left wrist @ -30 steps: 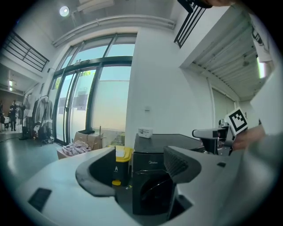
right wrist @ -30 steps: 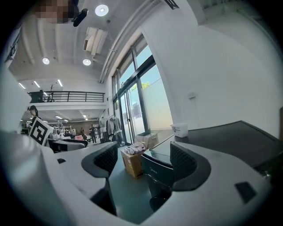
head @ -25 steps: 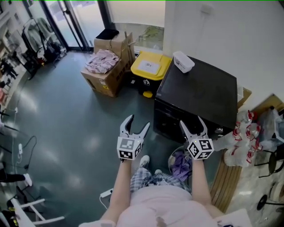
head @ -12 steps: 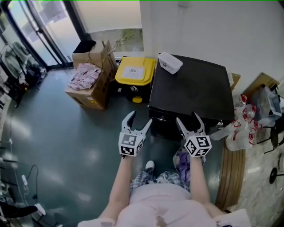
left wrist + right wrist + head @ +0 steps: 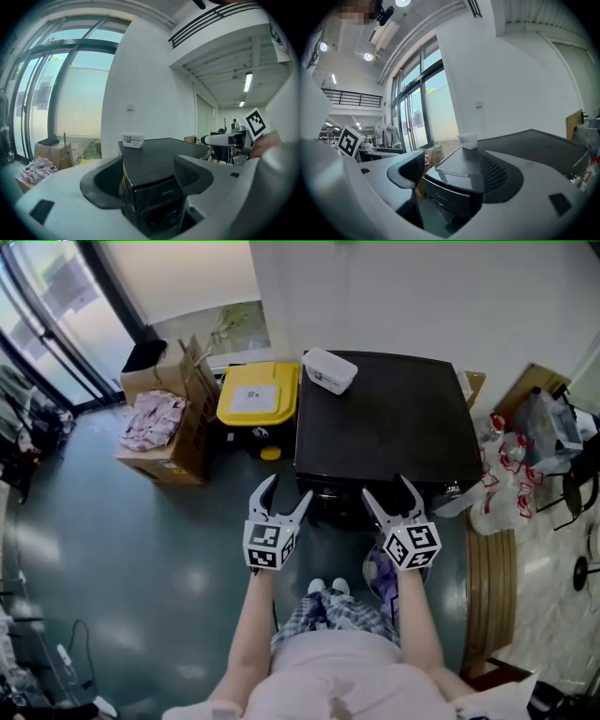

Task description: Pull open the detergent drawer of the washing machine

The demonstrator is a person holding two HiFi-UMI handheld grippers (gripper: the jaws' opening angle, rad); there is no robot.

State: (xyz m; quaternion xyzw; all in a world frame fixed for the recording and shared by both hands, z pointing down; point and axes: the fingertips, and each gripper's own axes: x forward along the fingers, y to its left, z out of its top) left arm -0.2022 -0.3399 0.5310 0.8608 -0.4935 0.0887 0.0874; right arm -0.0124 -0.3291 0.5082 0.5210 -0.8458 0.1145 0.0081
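Note:
The black washing machine (image 5: pixel 384 423) stands against the white wall, seen from above. Both grippers hover just in front of its front edge. My left gripper (image 5: pixel 287 491) is open at the machine's front left corner, touching nothing. My right gripper (image 5: pixel 387 491) is open near the front middle, also empty. The left gripper view shows the dark upper front panel (image 5: pixel 157 192) between the jaws, a short way off. The same panel (image 5: pixel 447 192) appears in the right gripper view. No drawer sticks out from it. A small white box (image 5: pixel 329 370) lies on the lid's back left.
A yellow-lidded bin (image 5: pixel 257 395) and a cardboard box of cloth (image 5: pixel 159 427) stand left of the machine. Plastic bags with bottles (image 5: pixel 506 465) and a wooden board (image 5: pixel 487 596) are on the right. Purple laundry (image 5: pixel 380 568) lies on the floor by my right arm.
The view has swung so the machine now sits squarely ahead. Both grippers have come up to its front edge, still open and empty.

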